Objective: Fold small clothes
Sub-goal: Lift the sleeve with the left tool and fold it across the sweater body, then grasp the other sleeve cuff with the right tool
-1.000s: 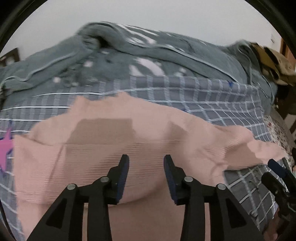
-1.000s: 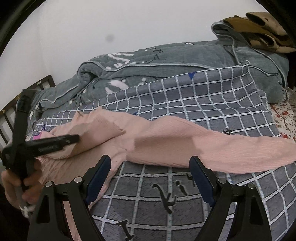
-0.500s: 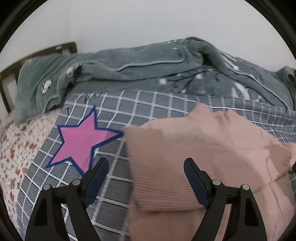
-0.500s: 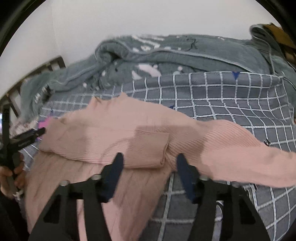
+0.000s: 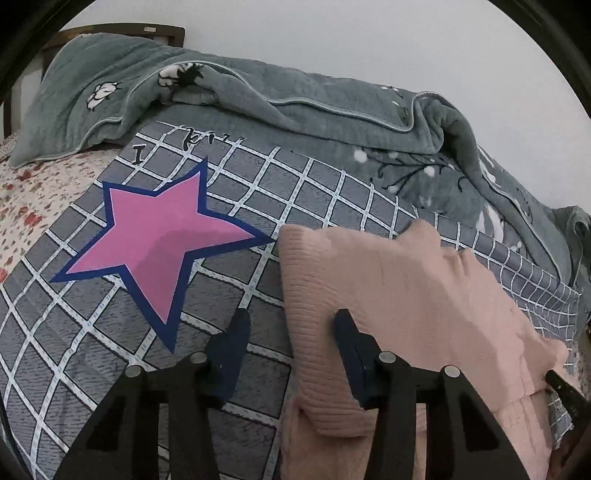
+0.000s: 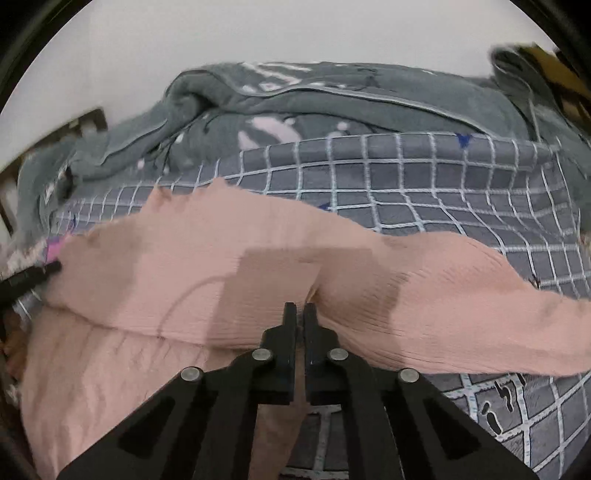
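Observation:
A pink ribbed sweater [image 5: 406, 314] lies across a grey checked blanket [image 5: 314, 192], with one part folded over its body [image 6: 207, 280]. My left gripper [image 5: 290, 332] is at the sweater's left ribbed edge. Its jaws are closing with that edge between them, one finger over the blanket and the other over the knit. My right gripper [image 6: 300, 308] is shut at the lower middle of the sweater, where the fabric puckers into the fingertips. The left gripper's tip [image 6: 33, 278] shows at the sweater's far left in the right wrist view.
A rumpled grey-green quilt [image 5: 295, 107] is heaped along the wall behind the blanket. A pink star [image 5: 159, 236] is printed on the blanket left of the sweater. A floral sheet [image 5: 33, 199] and a dark bed frame [image 5: 110, 31] lie at far left. Brown clothing [image 6: 554, 70] sits at the back right.
The left gripper swung left from the sweater's middle to its left edge, opening wide, then narrowing. The right gripper moved in over the sweater and its jaws went from wide apart to shut.

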